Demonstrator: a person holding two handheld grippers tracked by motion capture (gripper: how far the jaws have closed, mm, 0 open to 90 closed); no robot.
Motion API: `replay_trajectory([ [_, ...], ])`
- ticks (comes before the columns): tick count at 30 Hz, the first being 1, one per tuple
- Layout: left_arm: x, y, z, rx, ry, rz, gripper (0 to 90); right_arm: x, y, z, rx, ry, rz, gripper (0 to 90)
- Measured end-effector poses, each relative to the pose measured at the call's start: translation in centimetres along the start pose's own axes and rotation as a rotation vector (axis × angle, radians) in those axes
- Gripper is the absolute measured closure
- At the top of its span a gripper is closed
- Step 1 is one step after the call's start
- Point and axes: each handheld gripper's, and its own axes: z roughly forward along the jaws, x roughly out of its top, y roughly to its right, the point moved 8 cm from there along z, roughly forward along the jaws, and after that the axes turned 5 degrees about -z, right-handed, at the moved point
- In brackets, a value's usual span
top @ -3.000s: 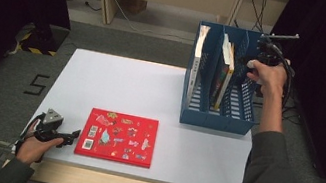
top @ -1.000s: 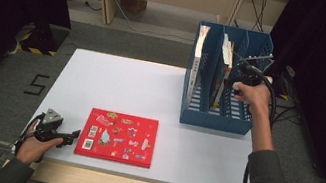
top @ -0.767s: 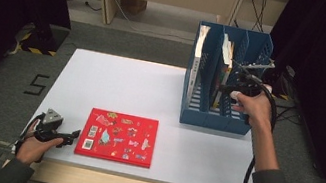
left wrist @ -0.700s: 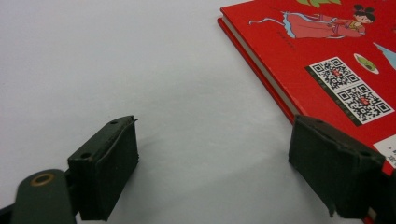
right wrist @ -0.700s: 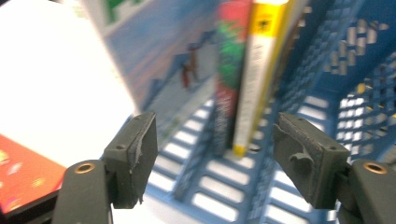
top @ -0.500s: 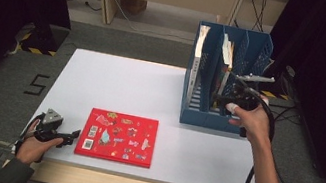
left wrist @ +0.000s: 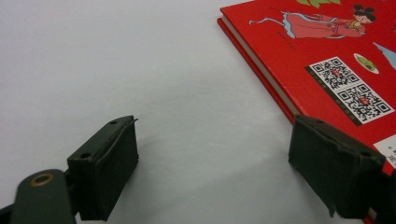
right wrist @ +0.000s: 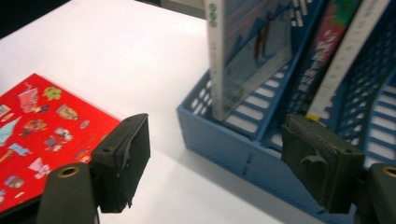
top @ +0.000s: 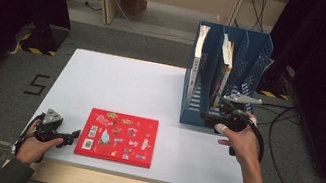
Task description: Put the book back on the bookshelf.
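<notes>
My left gripper (left wrist: 215, 172): wide open, empty, beside red book (left wrist: 327, 60) | my right gripper (right wrist: 229, 163): wide open, empty, by blue rack (right wrist: 224, 135)

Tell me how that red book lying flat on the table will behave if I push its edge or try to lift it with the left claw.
The red book looks like a stiff hardcover, so it should probably stay rigid. Lying flat on the smooth white table, it would likely slide rather than tip. Its glossy cover may be slippery, and the open left claw would need to get under an edge.
</notes>
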Motion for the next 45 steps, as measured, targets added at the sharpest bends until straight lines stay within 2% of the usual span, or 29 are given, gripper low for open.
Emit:
replay_trajectory([
  [7,0.0,0.0,0.0,0.001,-0.002,0.002,14.8,-1.6,-2.1,1.5,0.062,0.006,0.007,24.1],
  [12,0.0,0.0,0.0,-0.001,-0.002,0.001,14.8,-2.5,-3.7,2.8,0.111,0.011,0.034,24.2],
  [14,0.0,0.0,-0.1,-0.001,-0.003,0.002,14.9,-3.1,-4.4,3.5,0.13,-0.022,0.031,23.8],
  [32,-0.1,0.2,-0.2,-0.012,-0.011,0.012,15.3,-7.8,-9.1,8.9,0.178,-0.179,0.015,24.3],
  [37,-0.1,0.3,-0.3,-0.027,-0.012,0.006,15.3,-8.3,-10.4,9.8,0.199,-0.198,0.007,24.4],
  [38,-0.1,0.3,-0.3,-0.028,-0.014,0.008,15.3,-8.3,-10.6,10.0,0.207,-0.195,-0.013,24.4],
  [40,-0.2,0.4,-0.3,-0.033,-0.015,0.01,15.1,-8.3,-11.3,10.2,0.22,-0.203,0.007,24.4],
  [43,-0.2,0.7,-0.3,-0.036,-0.02,0.027,14.8,-8.0,-11.9,10.7,0.228,-0.194,0.005,24.6],
  [45,-0.2,0.8,-0.4,-0.036,-0.019,0.024,16.0,-8.0,-12.2,11.1,0.233,-0.195,0.014,24.6],
])
